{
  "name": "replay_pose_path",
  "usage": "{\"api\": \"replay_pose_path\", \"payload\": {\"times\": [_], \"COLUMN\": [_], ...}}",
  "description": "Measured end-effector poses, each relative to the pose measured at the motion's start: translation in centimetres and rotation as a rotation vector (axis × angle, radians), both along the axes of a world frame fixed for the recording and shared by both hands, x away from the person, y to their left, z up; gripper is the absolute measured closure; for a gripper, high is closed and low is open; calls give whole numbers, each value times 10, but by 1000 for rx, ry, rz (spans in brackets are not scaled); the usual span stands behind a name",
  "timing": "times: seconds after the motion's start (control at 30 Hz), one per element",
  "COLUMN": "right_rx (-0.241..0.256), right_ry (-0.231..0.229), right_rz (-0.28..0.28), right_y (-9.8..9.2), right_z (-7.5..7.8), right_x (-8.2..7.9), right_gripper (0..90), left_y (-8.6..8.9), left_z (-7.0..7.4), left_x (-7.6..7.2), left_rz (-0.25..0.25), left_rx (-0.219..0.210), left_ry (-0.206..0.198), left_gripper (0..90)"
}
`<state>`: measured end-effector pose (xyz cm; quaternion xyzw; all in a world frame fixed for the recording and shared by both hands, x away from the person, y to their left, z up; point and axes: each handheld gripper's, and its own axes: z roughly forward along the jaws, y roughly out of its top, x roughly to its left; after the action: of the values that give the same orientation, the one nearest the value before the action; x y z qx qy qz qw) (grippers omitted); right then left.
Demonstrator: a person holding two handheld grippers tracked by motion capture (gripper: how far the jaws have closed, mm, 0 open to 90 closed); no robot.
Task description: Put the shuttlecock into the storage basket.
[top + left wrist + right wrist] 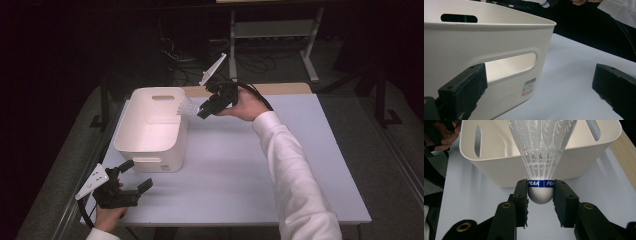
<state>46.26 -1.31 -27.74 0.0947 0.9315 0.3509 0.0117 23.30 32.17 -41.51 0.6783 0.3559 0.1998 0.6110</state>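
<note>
Shuttlecock [541, 157] in right tongs [541, 192] over bin [486, 173]

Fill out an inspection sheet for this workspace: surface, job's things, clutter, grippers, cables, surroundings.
Surface: pale table top, bare apart from the bin.
Job's things: white plastic bin with handle slots, upright, empty as far as seen; white shuttlecock with a blue PEAK band, held at the bin's far right rim, skirt toward the bin.
Clutter: nothing seen.
Grippers: right gripper shut on the shuttlecock's cork; left gripper open, at the bin's near end, touching nothing.
Cables: black cable looping from the right gripper; loose wires on the floor behind.
Surroundings: dark room, grey metal frame beyond the table.
</note>
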Motion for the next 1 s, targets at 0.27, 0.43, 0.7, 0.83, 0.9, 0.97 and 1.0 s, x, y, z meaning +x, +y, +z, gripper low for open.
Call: {"api": "replay_pose_path", "payload": {"times": [0.27, 0.43, 0.7, 0.83, 0.9, 0.97, 1.0], "right_rx": [5, 0, 3, 5, 4, 8, 9], "right_ry": [-7, -14, -21, -26, -29, -26, -24], "right_rz": [15, 16, 39, 45, 46, 49, 51], "right_y": [7, 12, 24, 28, 31, 34, 36], "right_z": [8, 11, 16, 18, 18, 19, 19], "right_x": [0, 0, 0, 1, 1, 2, 2], "right_gripper": [635, 635, 635, 635, 635, 635, 635], "left_y": [0, 0, 0, 0, 0, 0, 0], "left_z": [0, 0, 0, 0, 1, 1, 1], "left_x": [0, 0, 0, 0, -1, -1, -1], "left_rz": [0, -1, 0, -1, -1, -1, -1], "left_rx": [0, 1, -3, -3, 5, 7, 7], "left_ry": [0, 0, 1, -1, 3, 4, 5], "left_gripper": [0, 0, 0, 0, 0, 0, 0]}}
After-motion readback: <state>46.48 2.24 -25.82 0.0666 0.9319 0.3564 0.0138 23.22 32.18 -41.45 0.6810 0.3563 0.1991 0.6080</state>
